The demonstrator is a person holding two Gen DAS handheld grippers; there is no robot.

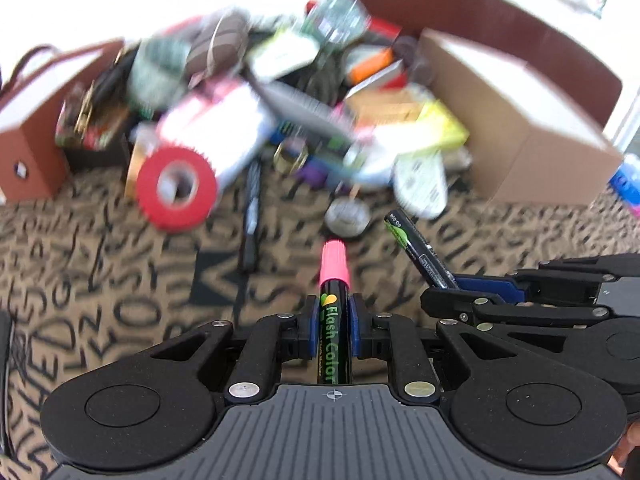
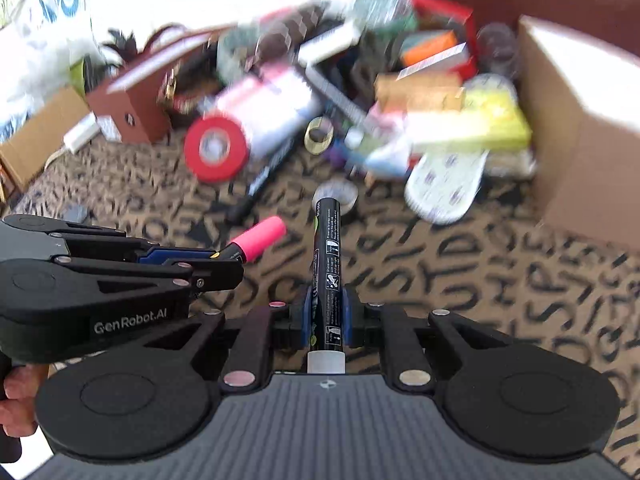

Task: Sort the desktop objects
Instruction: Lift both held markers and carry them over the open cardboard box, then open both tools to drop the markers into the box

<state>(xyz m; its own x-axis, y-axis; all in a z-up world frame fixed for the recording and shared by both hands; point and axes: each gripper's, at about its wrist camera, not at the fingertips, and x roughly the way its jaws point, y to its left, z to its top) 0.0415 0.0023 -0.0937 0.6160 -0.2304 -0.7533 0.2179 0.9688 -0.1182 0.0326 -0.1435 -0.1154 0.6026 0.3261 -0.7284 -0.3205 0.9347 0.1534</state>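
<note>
My left gripper (image 1: 335,322) is shut on a black marker with a pink cap (image 1: 334,276), which points forward over the patterned cloth. The right wrist view shows that same pink-capped marker (image 2: 256,242) sticking out of the left gripper (image 2: 224,262). My right gripper (image 2: 326,314) is shut on a black marker (image 2: 327,264) with a white rear end. From the left wrist, that black marker (image 1: 416,246) juts from the right gripper (image 1: 448,288) at the right. Ahead lies a blurred heap of desktop objects (image 1: 280,112).
A red tape roll (image 2: 216,148), a loose black pen (image 1: 251,216), a small silver tin (image 1: 347,216) and a gold ring (image 2: 319,135) lie on the lettered cloth. A cardboard box (image 2: 576,136) stands right, a brown box (image 1: 28,148) left. A hand (image 2: 16,400) grips the left handle.
</note>
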